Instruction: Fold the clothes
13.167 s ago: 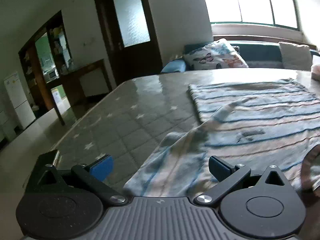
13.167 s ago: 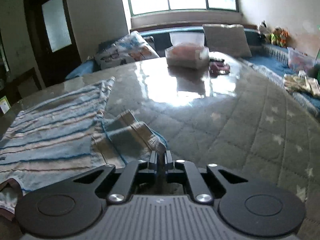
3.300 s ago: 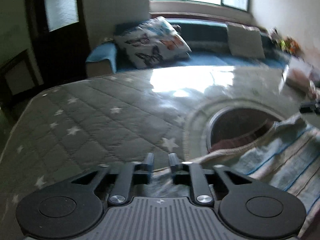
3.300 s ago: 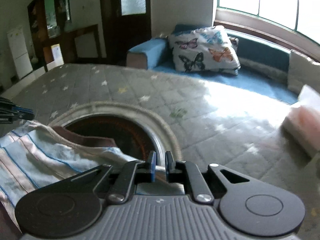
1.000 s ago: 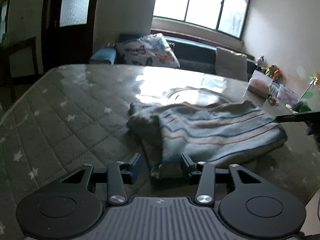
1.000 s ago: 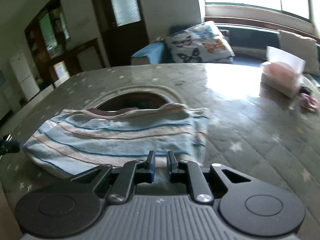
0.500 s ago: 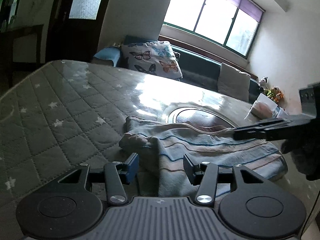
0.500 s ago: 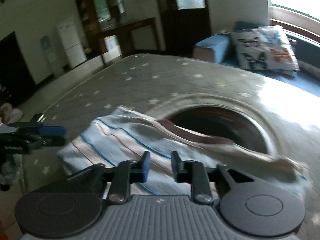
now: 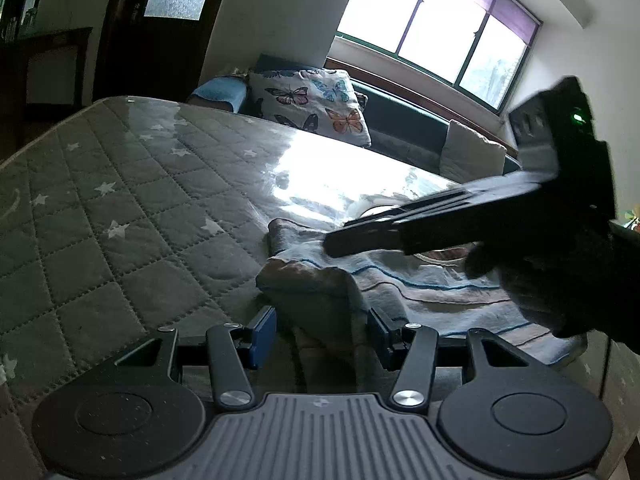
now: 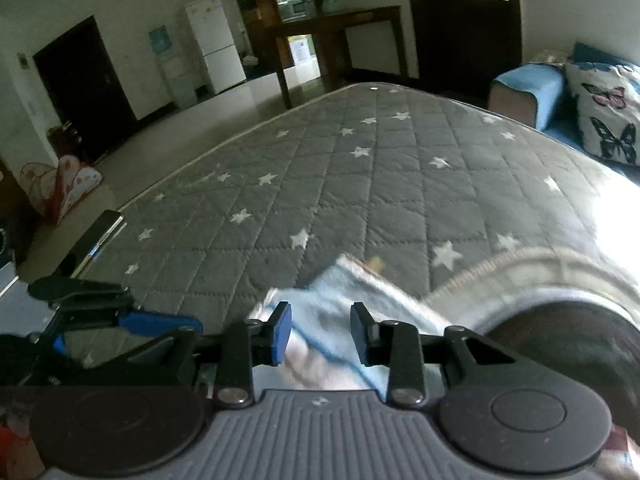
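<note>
Both grippers hover over the striped shirt on the quilted cover — left gripper parted around a bunched corner, right gripper opening — next, I'd pinch that corner for another fold.

Under my view spreads the worktop, covered in a grey quilted cloth stitched in diamonds and dotted with white stars, with a strong glare from the window on its far side. Beyond it I see a butterfly-print cushion leaning on a blue sofa, and a plain pale cushion further along. A dark door with a frosted pane stands behind. Across the room are a white fridge, a dark wooden table and a black doorway. A phone lies at the worktop's edge.
</note>
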Motion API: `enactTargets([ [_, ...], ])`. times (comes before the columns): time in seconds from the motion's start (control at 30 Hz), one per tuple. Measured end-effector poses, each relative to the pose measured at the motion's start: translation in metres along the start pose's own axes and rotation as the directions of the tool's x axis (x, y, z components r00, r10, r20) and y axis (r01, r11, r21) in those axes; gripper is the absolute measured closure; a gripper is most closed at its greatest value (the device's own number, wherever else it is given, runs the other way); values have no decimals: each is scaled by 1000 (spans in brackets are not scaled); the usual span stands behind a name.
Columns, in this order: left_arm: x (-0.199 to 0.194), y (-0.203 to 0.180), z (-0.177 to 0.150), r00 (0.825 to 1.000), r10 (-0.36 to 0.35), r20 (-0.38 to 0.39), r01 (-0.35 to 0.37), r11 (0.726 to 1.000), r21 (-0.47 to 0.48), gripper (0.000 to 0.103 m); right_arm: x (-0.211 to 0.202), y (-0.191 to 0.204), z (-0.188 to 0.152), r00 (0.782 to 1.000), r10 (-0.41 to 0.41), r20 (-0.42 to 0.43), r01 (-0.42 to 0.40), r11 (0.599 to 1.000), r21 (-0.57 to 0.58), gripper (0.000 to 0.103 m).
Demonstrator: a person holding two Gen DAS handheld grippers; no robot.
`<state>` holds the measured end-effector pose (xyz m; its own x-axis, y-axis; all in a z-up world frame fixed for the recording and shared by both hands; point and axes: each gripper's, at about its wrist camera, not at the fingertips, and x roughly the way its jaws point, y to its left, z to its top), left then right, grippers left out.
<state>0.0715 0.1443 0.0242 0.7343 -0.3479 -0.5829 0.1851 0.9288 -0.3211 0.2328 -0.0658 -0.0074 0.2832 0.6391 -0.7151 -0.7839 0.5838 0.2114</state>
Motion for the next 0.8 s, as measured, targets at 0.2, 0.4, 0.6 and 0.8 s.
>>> enactTargets([
  [0.2, -3, 2, 3, 1000, 9, 2, -9, 1000, 5, 49, 22, -8, 6, 999, 12, -43, -14, 999, -46, 68],
  [0.4, -1, 7, 8, 1000, 19, 1, -19, 1000, -1, 49, 26, -9, -1, 999, 10, -40, -13, 998, -60, 98],
  [0.6, 4, 12, 14, 1000, 13, 1, -13, 1000, -13, 51, -2, -15, -2, 998, 29, 61, -28, 999, -29, 102],
  [0.8, 10, 20, 20, 1000, -20, -4, 19, 998, -67, 52, -30, -21, 0, 990, 38, 137, -38, 999, -4, 102],
])
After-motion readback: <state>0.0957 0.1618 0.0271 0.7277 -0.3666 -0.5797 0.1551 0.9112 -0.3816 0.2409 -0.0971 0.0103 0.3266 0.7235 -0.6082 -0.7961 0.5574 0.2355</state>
